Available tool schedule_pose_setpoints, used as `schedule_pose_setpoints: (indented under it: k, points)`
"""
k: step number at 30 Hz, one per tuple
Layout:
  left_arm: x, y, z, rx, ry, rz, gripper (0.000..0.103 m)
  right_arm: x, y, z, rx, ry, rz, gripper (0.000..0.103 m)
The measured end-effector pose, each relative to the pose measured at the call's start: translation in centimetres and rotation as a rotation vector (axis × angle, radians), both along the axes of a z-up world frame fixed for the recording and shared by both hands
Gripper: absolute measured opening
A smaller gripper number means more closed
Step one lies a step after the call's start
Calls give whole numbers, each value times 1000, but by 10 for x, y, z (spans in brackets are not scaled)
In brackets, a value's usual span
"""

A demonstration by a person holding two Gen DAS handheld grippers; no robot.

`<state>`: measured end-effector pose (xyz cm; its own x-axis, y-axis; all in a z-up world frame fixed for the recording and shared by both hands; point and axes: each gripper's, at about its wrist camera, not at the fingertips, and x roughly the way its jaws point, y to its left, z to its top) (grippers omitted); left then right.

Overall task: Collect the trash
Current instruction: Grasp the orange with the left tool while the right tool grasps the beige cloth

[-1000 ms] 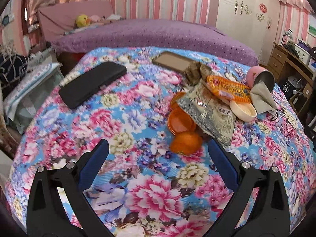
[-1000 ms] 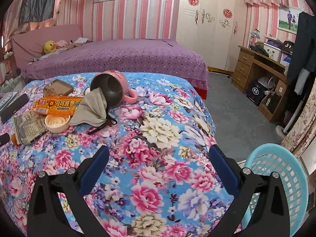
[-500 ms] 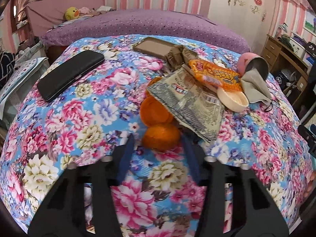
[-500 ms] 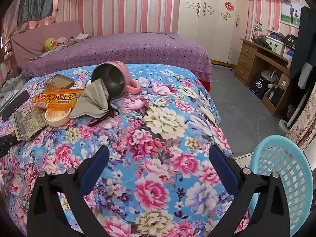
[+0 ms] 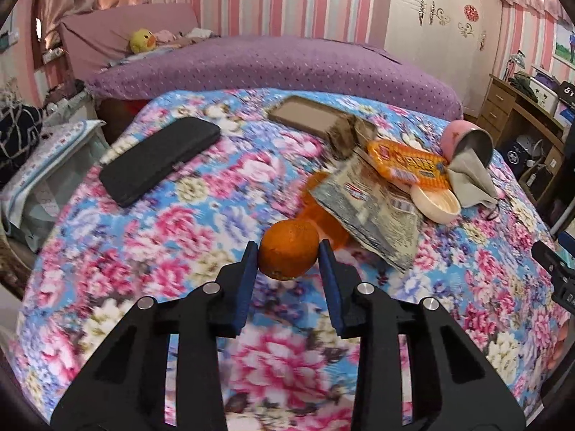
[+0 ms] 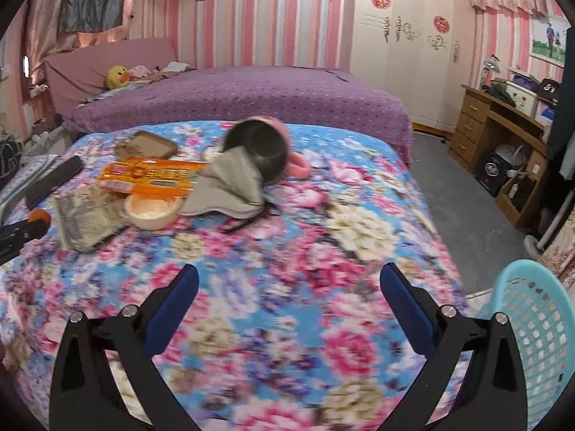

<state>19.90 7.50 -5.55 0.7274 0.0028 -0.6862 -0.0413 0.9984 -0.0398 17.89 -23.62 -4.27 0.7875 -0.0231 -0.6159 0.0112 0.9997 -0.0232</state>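
Your left tongs (image 5: 288,256) grip the orange peel (image 5: 288,254), lifted just above the floral table (image 5: 151,258). Your right tongs (image 6: 289,289) hang open and empty. The blue basket (image 6: 532,334) lies off the table's right edge, nearer your right hand; carry the peel rightward.

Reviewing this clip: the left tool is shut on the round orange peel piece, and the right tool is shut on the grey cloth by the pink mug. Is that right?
Not quite. The right tool is open and holds nothing; in the right wrist view it hangs above the floral bedspread, well short of the grey cloth. The rest stands: the left tool is shut on the round orange peel piece, as the left wrist view shows.
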Motion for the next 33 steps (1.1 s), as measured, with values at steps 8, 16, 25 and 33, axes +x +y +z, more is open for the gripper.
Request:
schedule_pose_setpoints:
  k: [8,16,25,33]
  points:
    - [2,25,19,4,-76,67,33,13,62,2,-35,-2,120,98]
    - [7,50,23,51,-82,143,33,44,83,11,-160,-42,70,98]
    - [12,63,22,-19,-60,151,33,99,39,-11,-94,88,15,73]
    - [7,51,27,20,-81,125,33,97,28,-13,-15,84,85,22]
